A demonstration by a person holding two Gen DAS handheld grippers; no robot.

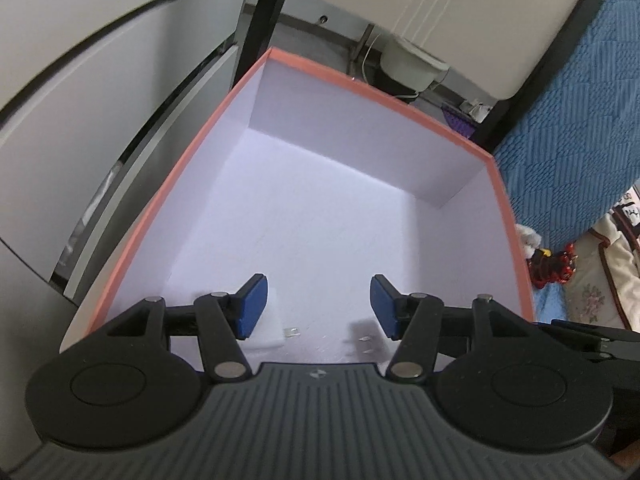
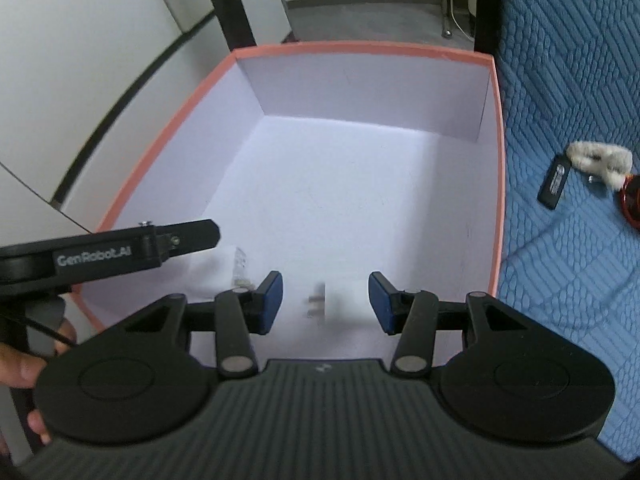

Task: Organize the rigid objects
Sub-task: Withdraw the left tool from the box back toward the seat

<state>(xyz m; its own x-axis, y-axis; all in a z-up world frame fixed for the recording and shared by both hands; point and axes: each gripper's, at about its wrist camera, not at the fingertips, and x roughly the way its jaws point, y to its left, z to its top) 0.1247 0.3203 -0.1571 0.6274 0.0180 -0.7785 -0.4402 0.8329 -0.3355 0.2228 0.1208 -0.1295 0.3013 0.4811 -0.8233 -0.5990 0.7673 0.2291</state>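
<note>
A box with a salmon-pink rim (image 1: pixel 160 200) (image 2: pixel 498 160) and a white inside lies under both grippers. My left gripper (image 1: pixel 318 306) is open low over the box floor. A white block (image 1: pixel 266 330) with a small clear piece (image 1: pixel 292 331) (image 2: pixel 240 264) lies on the floor, partly behind the left pad. My right gripper (image 2: pixel 326 304) is open too. A blurred white plug (image 2: pixel 344 300) with two metal prongs (image 2: pixel 314 306) (image 1: pixel 366 344) shows between the pads, apart from the left one. The left gripper's finger (image 2: pixel 188 238) reaches in from the left.
A blue quilt (image 2: pixel 560 80) lies right of the box, bearing a black stick-shaped device (image 2: pixel 554 186), a fluffy white charm (image 2: pixel 600 160) and a red item (image 2: pixel 632 204). Black chair legs (image 2: pixel 236 12) and grey panels (image 1: pixel 80 100) stand behind and left. A hand (image 2: pixel 20 364) holds the left gripper.
</note>
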